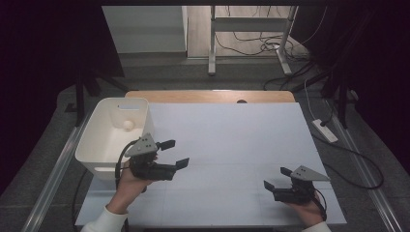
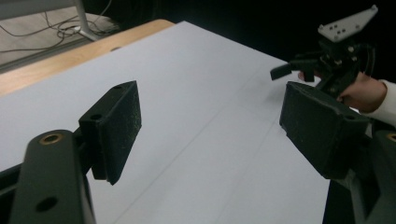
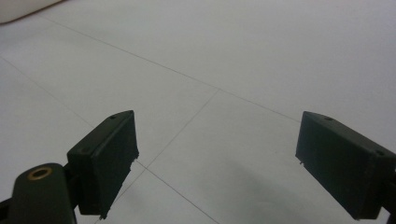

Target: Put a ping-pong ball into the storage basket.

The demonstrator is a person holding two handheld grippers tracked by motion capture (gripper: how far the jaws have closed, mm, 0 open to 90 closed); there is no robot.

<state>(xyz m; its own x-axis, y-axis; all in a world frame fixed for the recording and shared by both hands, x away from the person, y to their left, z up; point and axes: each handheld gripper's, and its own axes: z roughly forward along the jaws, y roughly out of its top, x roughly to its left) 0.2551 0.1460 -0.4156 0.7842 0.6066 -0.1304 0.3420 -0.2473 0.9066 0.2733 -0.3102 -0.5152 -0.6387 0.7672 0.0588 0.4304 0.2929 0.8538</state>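
Left gripper [image 1: 177, 153] at lower left of the high view, just right of the white bin [image 1: 92, 140], jaws spread wide with nothing between them. Small pale ball [image 1: 127, 124] inside that bin, near its far wall, apart from both grippers. Right gripper [image 1: 276, 178] at lower right, low over the white table sheet [image 1: 232, 140], jaws likewise parted and empty. Well apart from the left one.

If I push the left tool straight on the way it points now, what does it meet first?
Probably nothing near. The left tool, jaws open and empty, points across the bare white table sheet, away from the white bin. Farther along stands the right tool, though depth is hard to judge.
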